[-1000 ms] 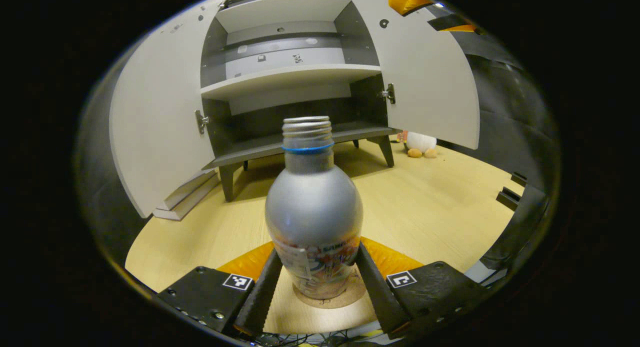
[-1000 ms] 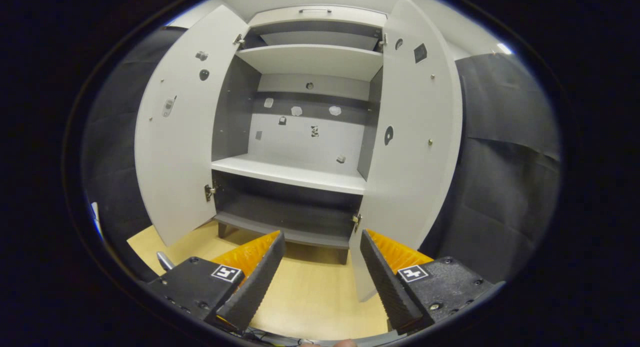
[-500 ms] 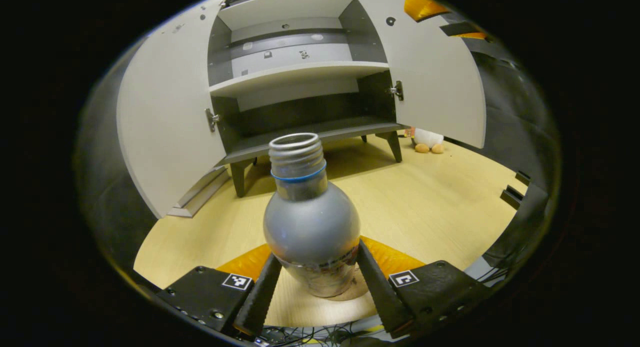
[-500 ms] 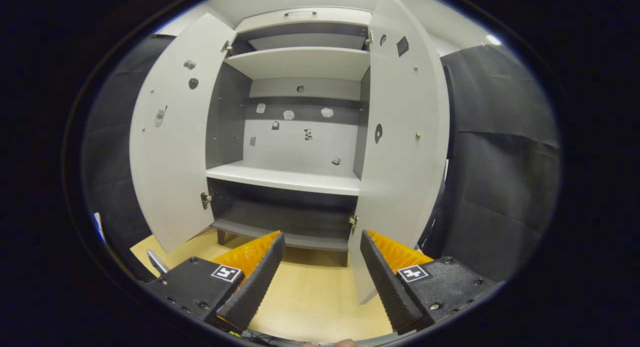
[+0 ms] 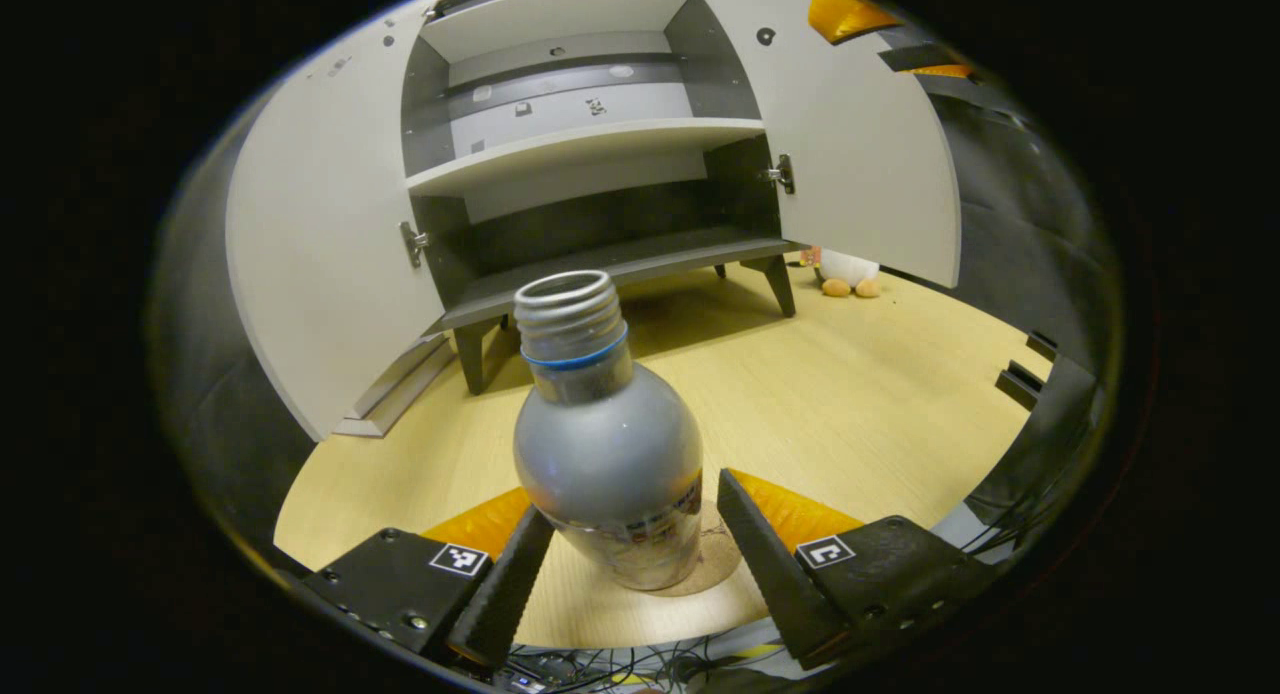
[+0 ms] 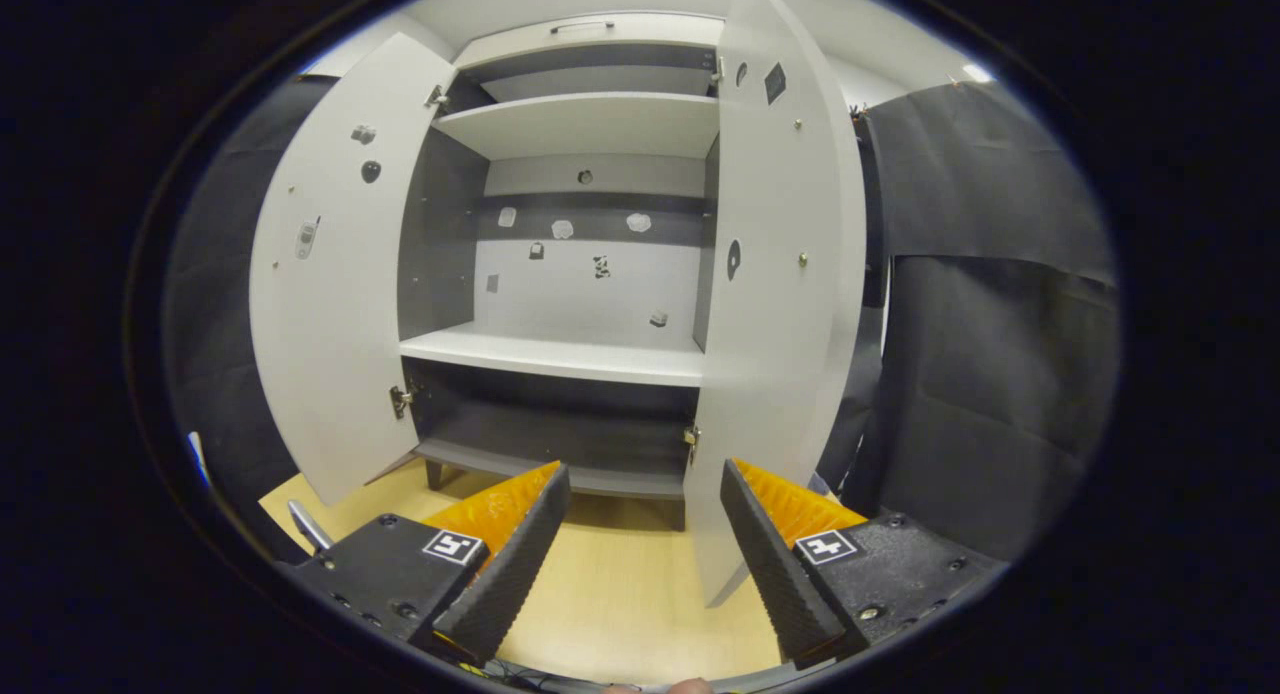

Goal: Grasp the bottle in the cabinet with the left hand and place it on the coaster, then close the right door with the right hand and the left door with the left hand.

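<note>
A silver bottle with an open threaded neck and a blue ring stands on the round cork coaster on the wooden table. My left gripper is open around its base; the right finger stands clear of it, the left finger lies close beside it. The grey cabinet behind has both doors swung open, the left door and the right door. My right gripper is open and empty, low in front of the cabinet, with the right door just ahead of its right finger.
A white plush toy lies on the table by the cabinet's right leg. Flat boards rest under the left door. Black cloth hangs to the right of the cabinet. Cables lie at the table's near edge.
My left gripper has opened off the bottle, which now stands on the coaster. The right gripper has drifted right, so the right door looks more edge-on.
</note>
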